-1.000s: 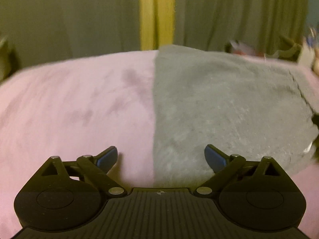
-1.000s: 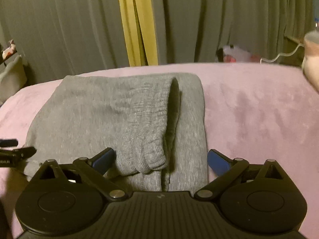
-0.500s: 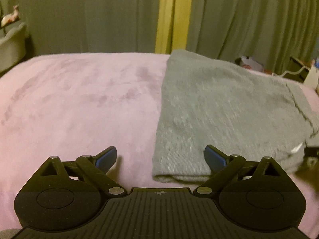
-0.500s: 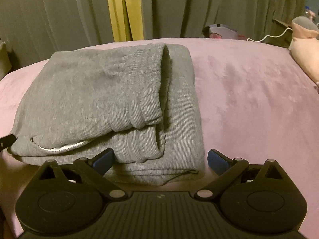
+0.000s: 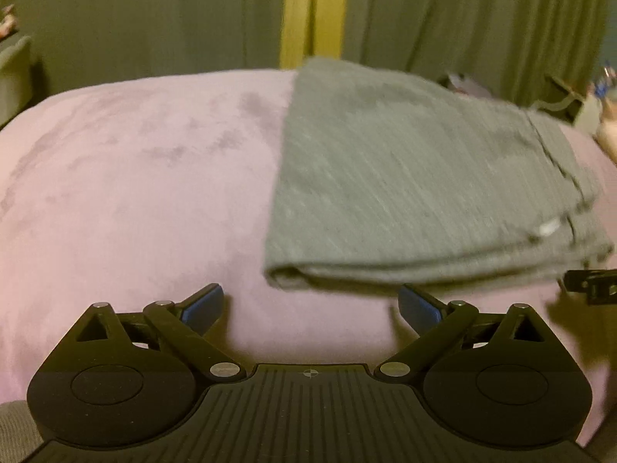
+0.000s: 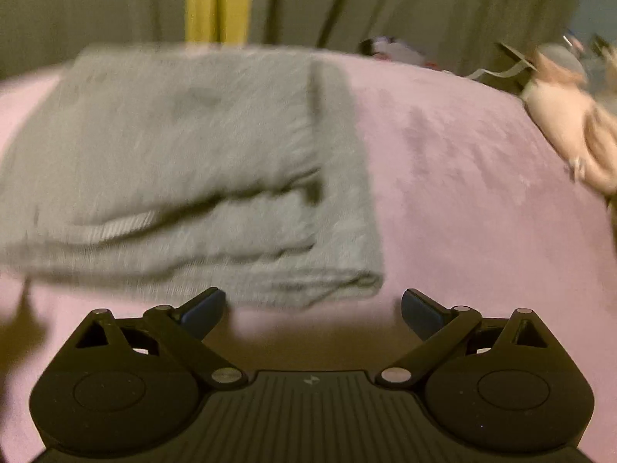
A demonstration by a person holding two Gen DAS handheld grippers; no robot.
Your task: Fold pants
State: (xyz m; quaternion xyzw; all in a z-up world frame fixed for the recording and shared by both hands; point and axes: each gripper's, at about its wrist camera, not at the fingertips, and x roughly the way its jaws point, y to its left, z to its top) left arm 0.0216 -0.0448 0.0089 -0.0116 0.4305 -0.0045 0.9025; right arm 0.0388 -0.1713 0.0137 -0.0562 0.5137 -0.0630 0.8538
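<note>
The grey pants [image 5: 416, 189] are lying folded into a compact stack on the pink bed cover [image 5: 135, 177], with the layered edges facing the two devices. In the right wrist view the same pants [image 6: 185, 177] are showing a pale ribbed band along one tucked layer, though motion blur is softening the detail. The left hand-held gripper [image 5: 310, 305] is sitting just short of the pants' near edge, its blue-tipped fingers spread wide and gripping nothing. The right hand-held gripper [image 6: 312, 306] is likewise standing wide apart and holding nothing, just short of the pants' near right corner. Beyond the pants, grey-green curtains [image 5: 462, 11] are hanging with a yellow strip [image 5: 310, 11] between them. A pinkish soft item [image 6: 570, 115], too blurred to identify, is resting on the cover well to the right of the pants.
</note>
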